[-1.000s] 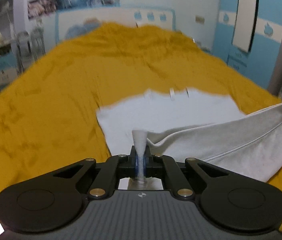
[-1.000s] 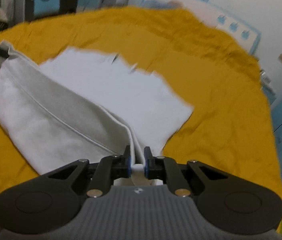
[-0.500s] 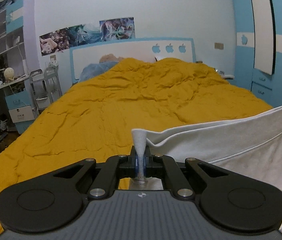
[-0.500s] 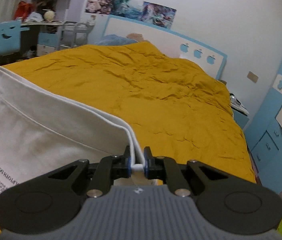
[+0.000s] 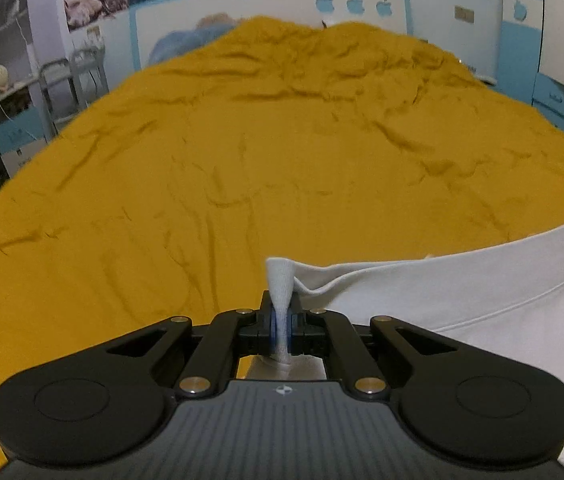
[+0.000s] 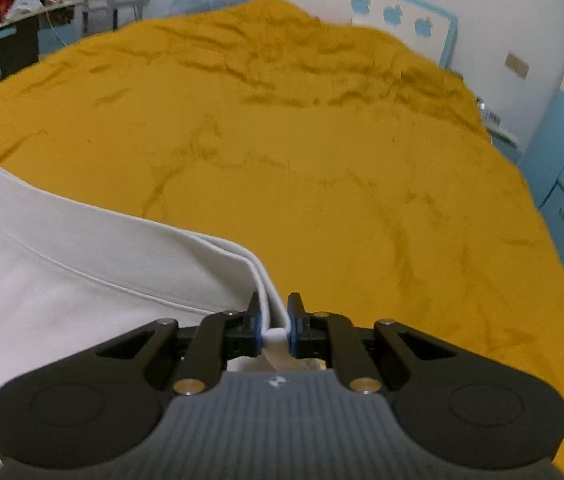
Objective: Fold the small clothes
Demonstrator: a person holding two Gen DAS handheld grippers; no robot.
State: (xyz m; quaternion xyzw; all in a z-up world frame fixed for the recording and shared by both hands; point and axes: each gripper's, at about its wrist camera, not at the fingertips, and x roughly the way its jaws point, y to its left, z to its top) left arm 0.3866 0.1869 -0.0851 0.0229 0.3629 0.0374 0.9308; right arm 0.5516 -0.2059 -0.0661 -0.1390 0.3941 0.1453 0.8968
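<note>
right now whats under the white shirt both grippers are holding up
Past the white shirt, only the yellow bedspread shows. The left gripper and right gripper pinch its edge; whatever lies directly beneath the cloth is hidden.

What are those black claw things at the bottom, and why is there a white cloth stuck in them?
Those are two pinching tools, one in each of a person's hands, each with a small camera looking out over its two fingers. One picture is from the left gripper, the other from the right gripper. Both are squeezed shut on the edge of the same white garment, holding it stretched between them above a bed covered with a yellow blanket. The person is folding it.
</note>
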